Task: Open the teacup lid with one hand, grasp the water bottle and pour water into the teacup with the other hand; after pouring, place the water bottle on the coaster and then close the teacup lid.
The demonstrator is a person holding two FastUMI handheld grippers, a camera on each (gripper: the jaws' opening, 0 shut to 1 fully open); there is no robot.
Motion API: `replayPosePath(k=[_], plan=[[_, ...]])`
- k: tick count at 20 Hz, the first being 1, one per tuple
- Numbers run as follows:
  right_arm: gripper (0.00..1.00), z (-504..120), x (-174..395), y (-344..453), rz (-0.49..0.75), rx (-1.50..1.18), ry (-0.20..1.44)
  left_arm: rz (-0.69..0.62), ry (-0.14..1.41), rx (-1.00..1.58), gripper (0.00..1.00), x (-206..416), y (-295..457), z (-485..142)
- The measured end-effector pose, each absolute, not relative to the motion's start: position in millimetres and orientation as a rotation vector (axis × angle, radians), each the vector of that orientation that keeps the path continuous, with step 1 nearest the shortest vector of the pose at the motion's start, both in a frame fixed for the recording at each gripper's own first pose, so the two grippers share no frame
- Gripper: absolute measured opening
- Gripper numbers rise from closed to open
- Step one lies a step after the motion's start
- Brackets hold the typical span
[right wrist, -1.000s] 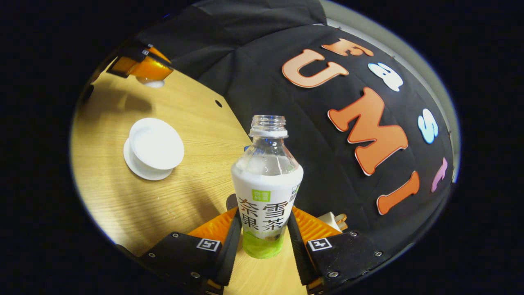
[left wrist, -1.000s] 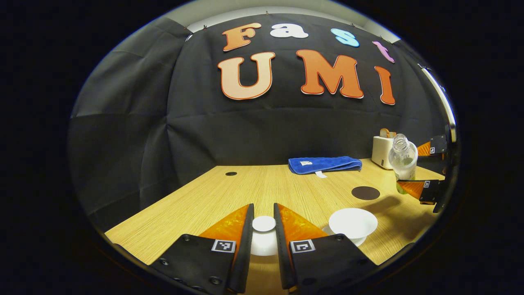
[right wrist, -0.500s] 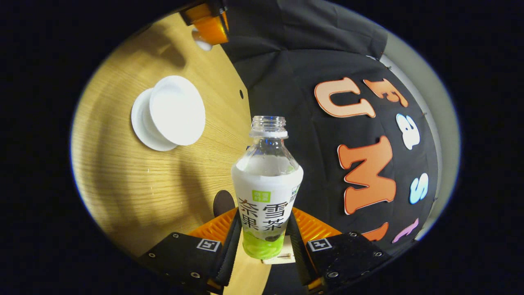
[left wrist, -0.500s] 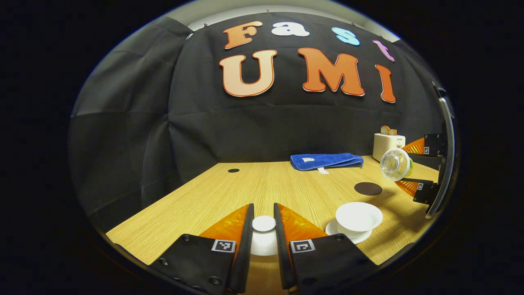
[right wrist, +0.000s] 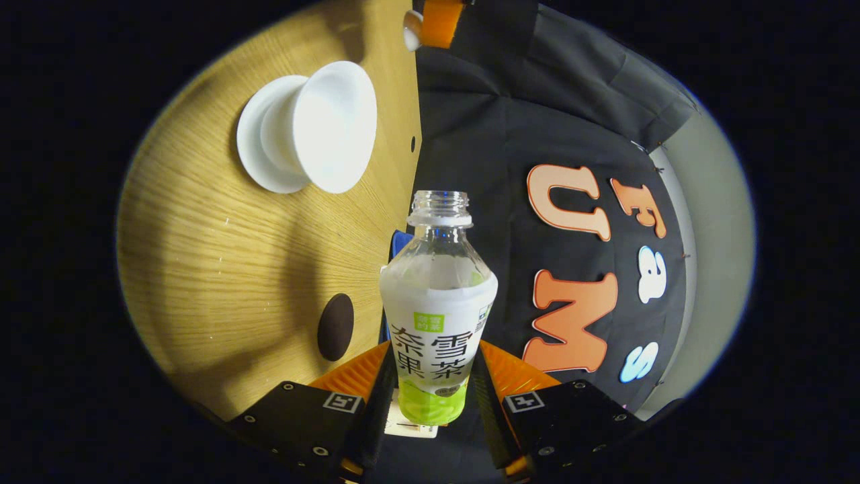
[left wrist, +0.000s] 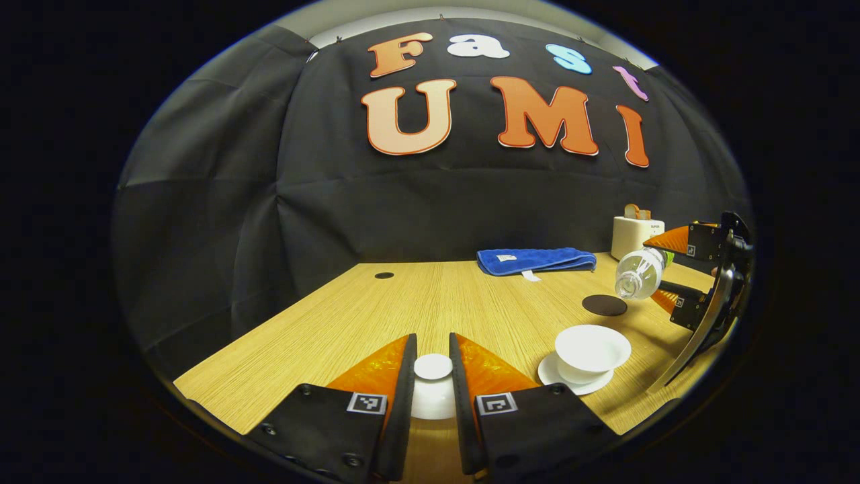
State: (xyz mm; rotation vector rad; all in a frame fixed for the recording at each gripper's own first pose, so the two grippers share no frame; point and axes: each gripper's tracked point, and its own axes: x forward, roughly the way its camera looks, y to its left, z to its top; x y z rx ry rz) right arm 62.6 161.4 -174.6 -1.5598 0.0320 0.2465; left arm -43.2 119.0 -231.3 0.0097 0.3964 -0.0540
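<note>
The table [left wrist: 376, 316] is pale wood-grain laminate with fine parallel streaks and a small dark round hole near its far edge. On it stands the teacup [left wrist: 592, 351], a smooth, glossy white bowl flaring wide at the rim, seated on a matching round saucer [left wrist: 561, 378]; its mouth is uncovered. The teacup lid [left wrist: 433, 376], a white dome with a flat round knob, sits between the jaws of the left gripper [left wrist: 433, 373], which are drawn in close and pinch the knob from both sides, holding it to the left of the cup.

The water bottle [right wrist: 438, 302] is clear ribbed plastic with a threaded, capless neck, a white wrap label and a green band near its base. The right gripper [right wrist: 433, 390] has its jaws pressed against the lower body on both sides. In the left gripper view the bottle [left wrist: 638, 272] lies tipped well past level, its long axis running down and to the left, its open mouth pointing toward the cup from above and beyond its far rim, not touching it. Whether any water is leaving the mouth cannot be told.

The coaster [left wrist: 604, 305], a flat dark disc, lies bare on the table just behind the teacup. Farther back rest a folded blue towel [left wrist: 534, 259] of soft nap and a boxy cream toaster [left wrist: 635, 236].
</note>
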Motion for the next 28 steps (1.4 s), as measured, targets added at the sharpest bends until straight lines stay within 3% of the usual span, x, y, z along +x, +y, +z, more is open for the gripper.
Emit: replayPosePath(k=[4,5,11,28], plan=[[0.66,-172,62,167,0.248,-1.607,-0.008,-0.055,0.393,0.009,0.34,-44,121,-231],[0.63,-170,63,166,0.247,-1.614,-0.016,-0.056,0.392,0.009,0.34,-44,121,-230],[0.66,-160,66,170,0.232,-1.653,-0.067,-0.054,0.394,0.005,0.34,-47,123,-231],[0.63,-125,73,183,0.199,-1.762,-0.232,-0.064,0.387,0.005,0.33,-48,127,-222]])
